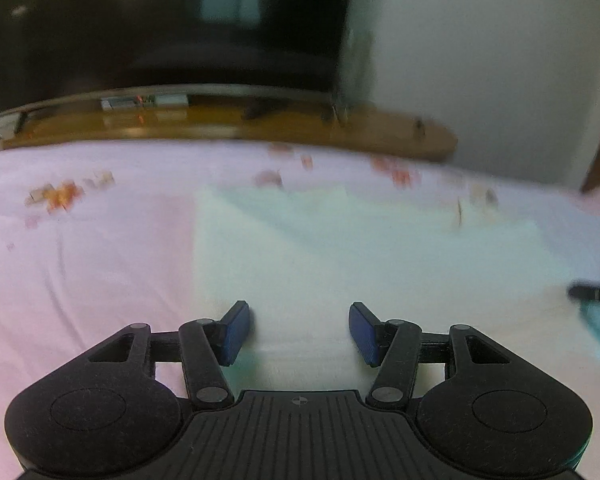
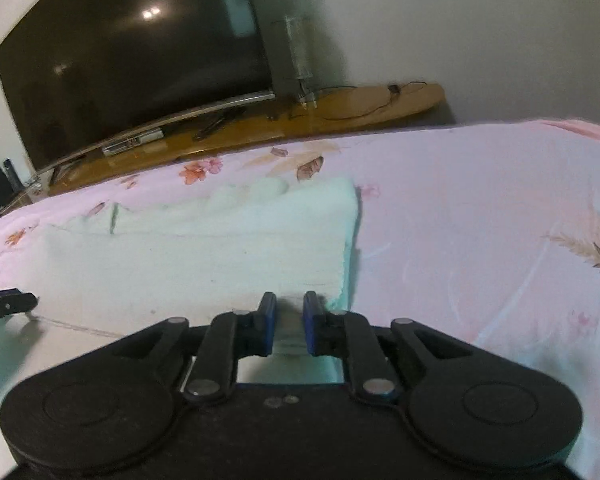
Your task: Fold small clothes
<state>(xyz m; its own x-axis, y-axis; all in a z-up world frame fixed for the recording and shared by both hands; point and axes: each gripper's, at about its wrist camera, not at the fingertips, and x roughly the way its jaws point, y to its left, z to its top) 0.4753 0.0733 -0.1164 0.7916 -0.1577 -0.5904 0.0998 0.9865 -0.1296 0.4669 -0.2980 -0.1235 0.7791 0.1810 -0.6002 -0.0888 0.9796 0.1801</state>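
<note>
A pale mint-green garment [image 1: 340, 248] lies spread on a pink floral bedsheet [image 1: 80, 264]. My left gripper [image 1: 299, 330] is open just above the garment's near edge, holding nothing. In the right wrist view the same garment [image 2: 204, 256] lies partly folded, its right edge thick. My right gripper [image 2: 288, 322] hovers over the garment's near right corner with the jaws a narrow gap apart and cloth showing between the pads; whether it pinches the cloth is unclear. The other gripper's tip [image 2: 8, 304] shows at the left edge.
A large dark TV [image 2: 132, 52] stands on a long wooden shelf [image 2: 340, 112] beyond the bed's far edge, with a white wall behind. The pink sheet [image 2: 480, 220] extends to the right of the garment. The left wrist view is motion-blurred.
</note>
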